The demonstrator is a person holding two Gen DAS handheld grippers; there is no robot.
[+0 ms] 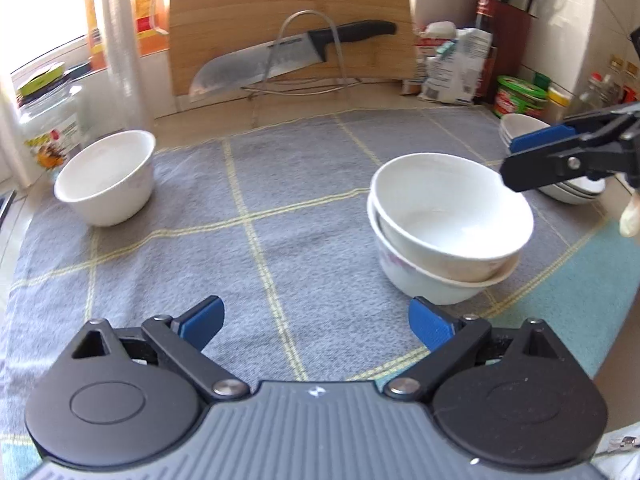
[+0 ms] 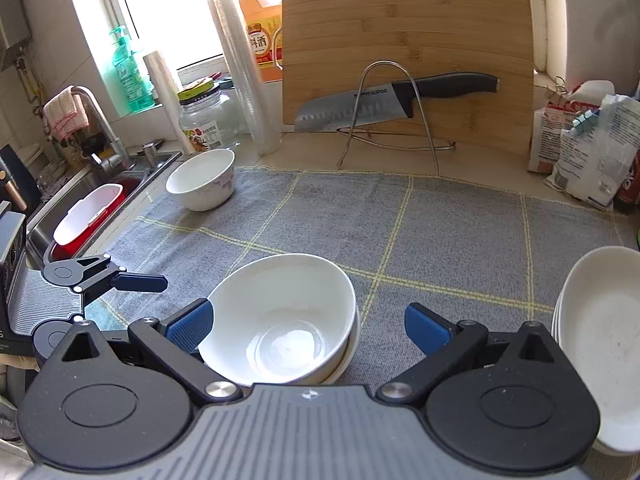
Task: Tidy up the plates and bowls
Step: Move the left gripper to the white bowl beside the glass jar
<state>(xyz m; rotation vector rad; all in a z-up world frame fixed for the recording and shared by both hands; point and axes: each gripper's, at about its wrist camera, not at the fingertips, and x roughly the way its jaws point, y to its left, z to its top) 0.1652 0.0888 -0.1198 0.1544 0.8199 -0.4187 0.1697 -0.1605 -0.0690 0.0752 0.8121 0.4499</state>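
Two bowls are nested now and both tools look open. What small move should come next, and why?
Probably swing the left tool toward the lone bowl at the cloth's far left corner. It sits apart from the nested bowls, and the left tool is open and empty.

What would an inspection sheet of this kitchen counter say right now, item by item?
Surface: grey checked cloth over a counter.
Job's things: two nested bowls; lone bowl at far left; stack of plates on the right.
Clutter: knife on a wire rack before a cutting board; glass jar; bags; oil bottle.
Grippers: left tool open, empty over the cloth; right tool open, the nested bowls' rim between its pads, not gripped.
Cables: nothing seen.
Surroundings: sink with a red tub, tap, window.
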